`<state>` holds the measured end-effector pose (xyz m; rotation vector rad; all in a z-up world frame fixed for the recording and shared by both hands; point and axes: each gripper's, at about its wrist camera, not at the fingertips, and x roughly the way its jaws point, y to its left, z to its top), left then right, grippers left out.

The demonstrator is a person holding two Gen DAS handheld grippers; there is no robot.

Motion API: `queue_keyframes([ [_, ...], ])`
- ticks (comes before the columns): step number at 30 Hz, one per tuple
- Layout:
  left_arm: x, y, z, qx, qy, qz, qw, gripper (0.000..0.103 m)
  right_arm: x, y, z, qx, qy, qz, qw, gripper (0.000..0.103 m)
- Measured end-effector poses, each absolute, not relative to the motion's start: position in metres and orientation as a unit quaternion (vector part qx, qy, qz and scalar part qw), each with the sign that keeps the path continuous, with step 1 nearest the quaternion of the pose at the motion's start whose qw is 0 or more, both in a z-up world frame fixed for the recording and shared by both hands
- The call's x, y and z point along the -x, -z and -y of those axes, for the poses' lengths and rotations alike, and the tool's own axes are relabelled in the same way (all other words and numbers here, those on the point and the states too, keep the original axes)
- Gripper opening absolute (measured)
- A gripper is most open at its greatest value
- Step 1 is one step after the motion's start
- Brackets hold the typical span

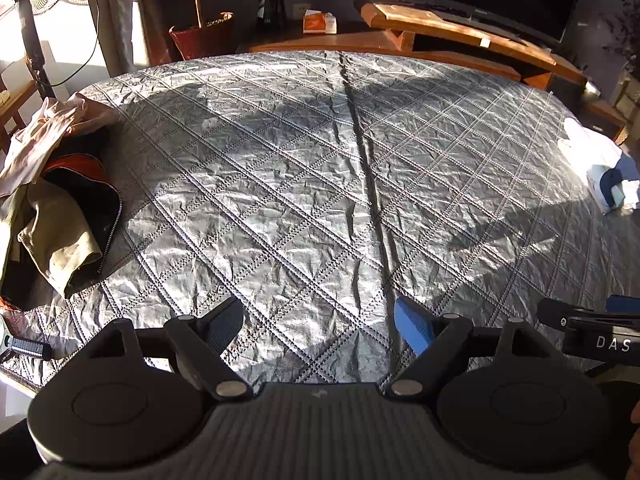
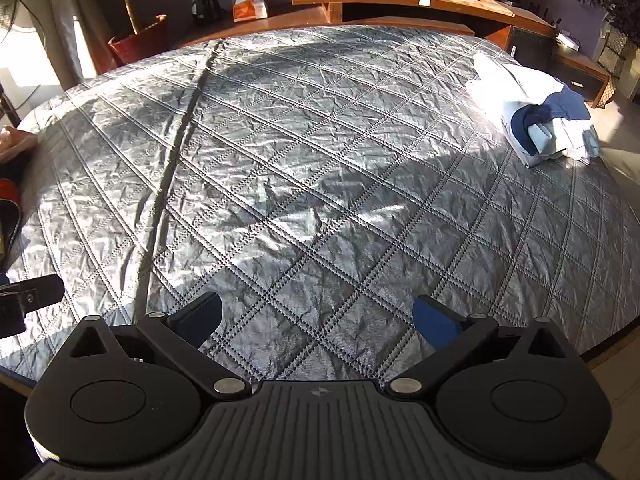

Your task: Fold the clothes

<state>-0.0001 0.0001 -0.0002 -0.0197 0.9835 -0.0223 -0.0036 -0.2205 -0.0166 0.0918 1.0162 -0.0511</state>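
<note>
Left wrist view: unfolded clothes point(image 1: 52, 196) heaped at the left edge of the silver quilted cover point(image 1: 304, 184), tan, pink, black and orange. Folded white and blue stack point(image 2: 536, 116) near the far right edge. Left gripper point(image 1: 320, 324) spread wide, empty, above the cover. Right gripper point(image 2: 318, 320) likewise wide apart, holding nothing.

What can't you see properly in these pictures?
- Clothes pile, left view: cut off by the left edge; lower garments buried under the top ones.
- Folded stack, right view: sun glare washes out the white parts; in the left view it is cut by the right edge.
- Orange box: print too small to read.
</note>
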Motion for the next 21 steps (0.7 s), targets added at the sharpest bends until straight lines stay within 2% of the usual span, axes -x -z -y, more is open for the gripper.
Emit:
queue_keyframes([
  [7, -0.002, 0.005, 0.006, -0.01, 0.008, -0.473, 0.881, 0.081, 0.004, 0.015, 0.216, -0.037, 0.026, -0.483, 0.874, 0.102],
  [21, -0.029, 0.022, -0.017, 0.037, -0.042, -0.462, 0.885, 0.081, -0.036, 0.025, 0.203, -0.025, 0.031, -0.448, 0.893, 0.102],
])
